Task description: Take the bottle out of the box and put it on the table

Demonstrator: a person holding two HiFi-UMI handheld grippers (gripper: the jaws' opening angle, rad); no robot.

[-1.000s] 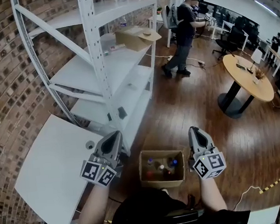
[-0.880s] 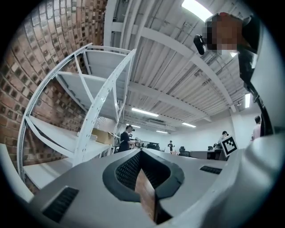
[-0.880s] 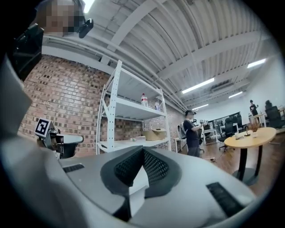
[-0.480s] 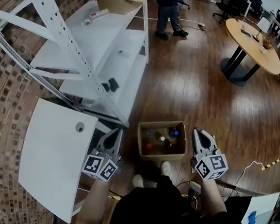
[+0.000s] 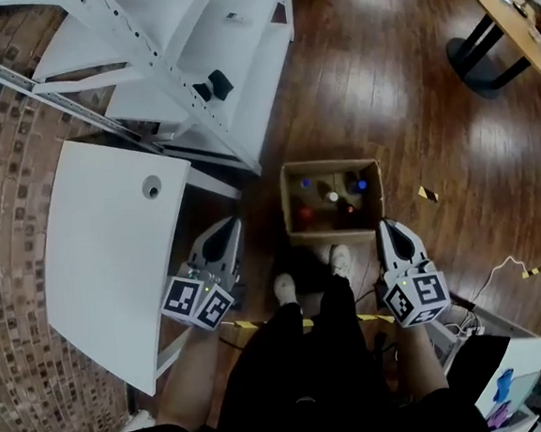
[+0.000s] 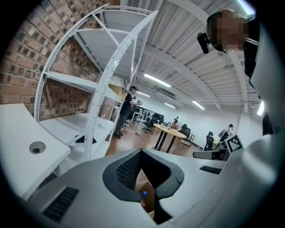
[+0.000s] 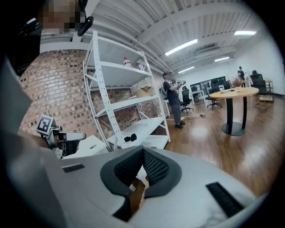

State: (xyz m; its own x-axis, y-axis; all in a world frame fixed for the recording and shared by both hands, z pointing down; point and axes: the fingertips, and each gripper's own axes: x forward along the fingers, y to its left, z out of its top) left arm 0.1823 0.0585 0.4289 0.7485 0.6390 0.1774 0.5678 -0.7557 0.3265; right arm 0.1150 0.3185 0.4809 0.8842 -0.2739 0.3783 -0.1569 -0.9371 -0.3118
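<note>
An open cardboard box stands on the wooden floor and holds several bottles with blue, white and red caps. My left gripper hangs left of the box, near its front corner, shut and holding nothing. My right gripper sits just off the box's front right corner, also shut and holding nothing. In the left gripper view the closed jaws frame a strip of the box and one blue cap. In the right gripper view the closed jaws show only a box edge. The white table lies to the left.
A white metal shelf rack stands beyond the table, with small black items on a lower shelf. A round wooden table is at the far right. My shoes stand just behind the box. A person stands far off.
Both grippers have sunk toward the floor and tipped downward. The head view has tilted steeply down, so the box now sits higher in the picture, between the two gripper tips.
</note>
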